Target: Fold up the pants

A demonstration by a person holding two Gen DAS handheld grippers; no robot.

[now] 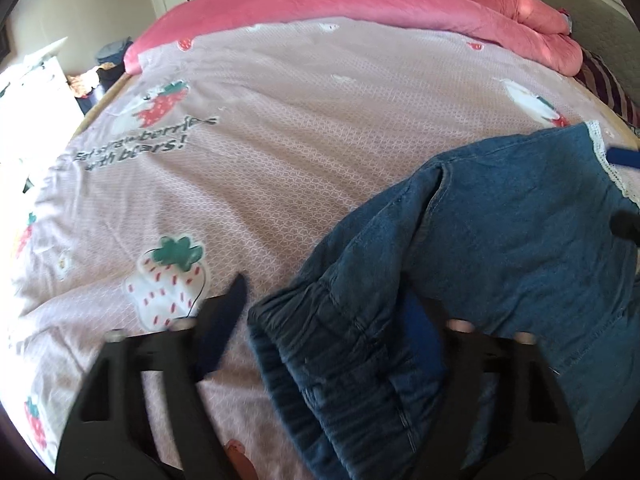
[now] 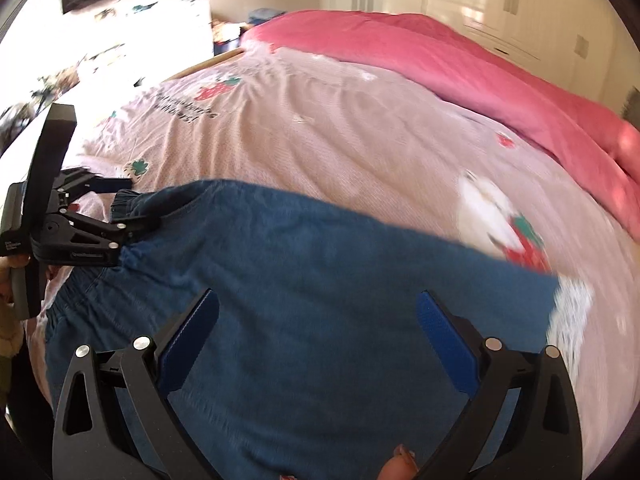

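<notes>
The blue denim pants [image 2: 312,280] lie on the pink strawberry bedsheet [image 1: 280,152], toward 4 o'clock in the left wrist view. The left gripper [image 1: 328,308] has its fingers spread wide over the elastic waistband [image 1: 332,360]. The right gripper [image 2: 318,320] hangs above the cloth, fingers wide, gripping nothing.

We are seeing the denim pants [image 1: 500,240] running off the right and bottom edges of the left wrist view, their fabric covering one finger of the left gripper [image 1: 332,320]. In the right wrist view, motion blur is smearing the lace-trimmed hem [image 2: 568,312] and the bear print [image 2: 500,216] on the bedsheet [image 2: 340,140]. The right gripper [image 2: 320,340] is showing only its tip [image 1: 624,157] at the left view's edge. Glare is washing out the white furniture [image 2: 120,40].
</notes>
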